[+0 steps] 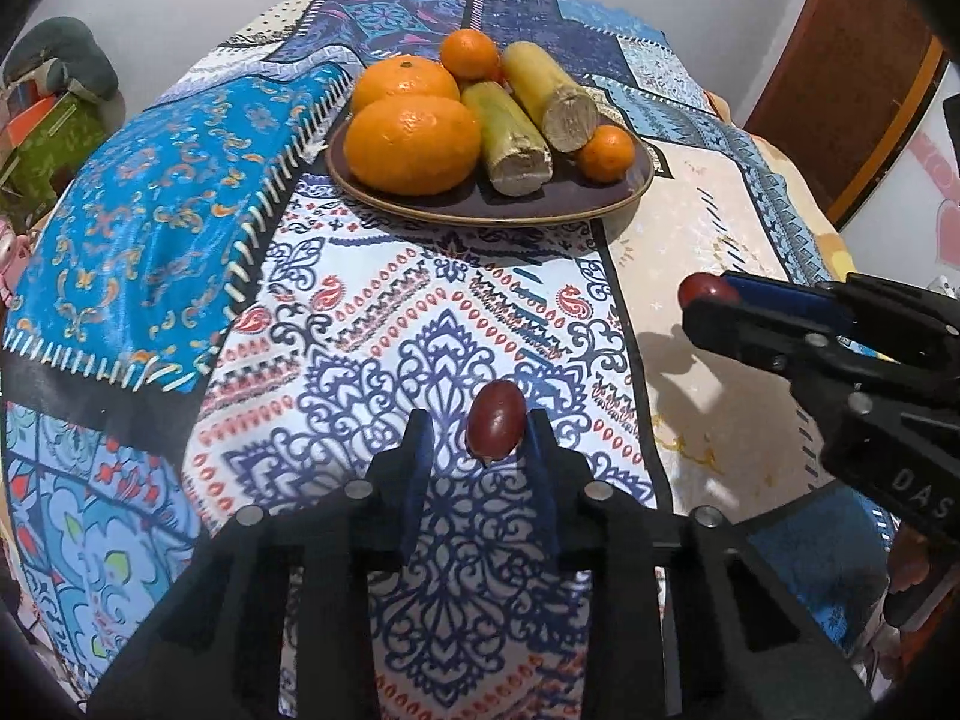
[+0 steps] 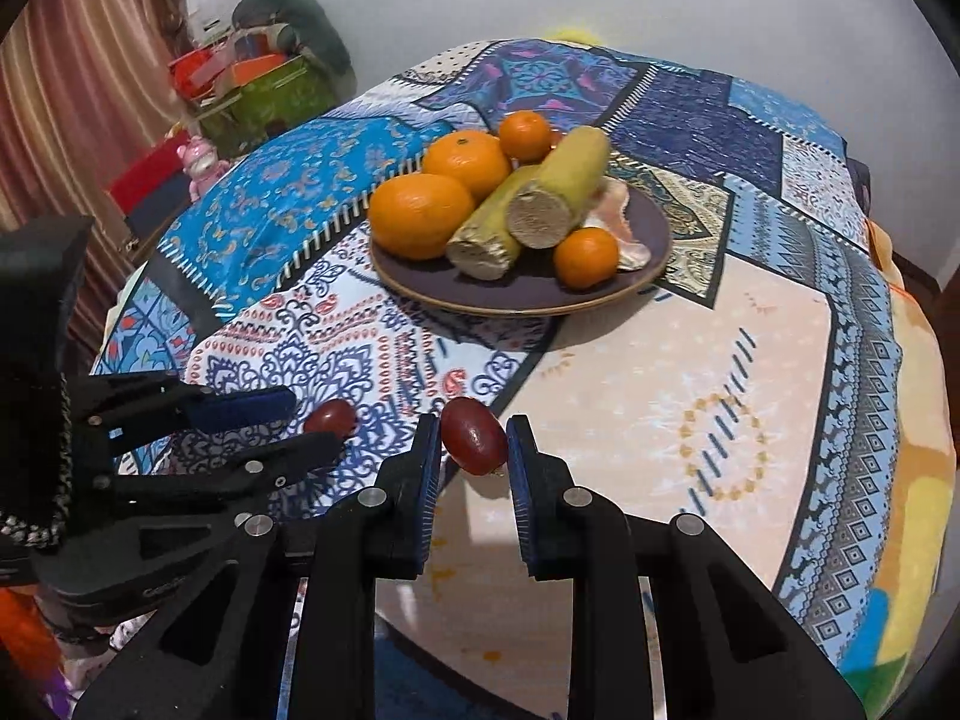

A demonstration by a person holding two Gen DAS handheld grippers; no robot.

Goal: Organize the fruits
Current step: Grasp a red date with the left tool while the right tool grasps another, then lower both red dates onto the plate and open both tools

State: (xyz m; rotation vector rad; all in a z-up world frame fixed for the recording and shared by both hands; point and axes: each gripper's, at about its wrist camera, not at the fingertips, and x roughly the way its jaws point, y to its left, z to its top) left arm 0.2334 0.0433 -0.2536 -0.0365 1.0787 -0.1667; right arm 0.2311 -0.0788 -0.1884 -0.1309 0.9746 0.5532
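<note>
A dark purple plate (image 1: 528, 204) (image 2: 648, 222) at the far middle of the table holds several oranges (image 1: 414, 141) (image 2: 420, 213) and two cut sugarcane pieces (image 1: 510, 135) (image 2: 561, 189). My left gripper (image 1: 480, 438) (image 2: 312, 426) has a red date (image 1: 493, 427) (image 2: 330, 417) between its fingers, touching the right finger with a gap on the left. My right gripper (image 2: 471, 441) (image 1: 699, 297) is shut on another red date (image 2: 474, 435) (image 1: 702, 287) and holds it above the cloth.
A patterned patchwork cloth (image 1: 420, 312) (image 2: 690, 390) covers the round table. A pink shell-like item (image 2: 624, 222) lies on the plate's right side. Cluttered boxes and bags (image 2: 264, 78) stand at the left by a curtain. A wooden door (image 1: 840, 72) is at the right.
</note>
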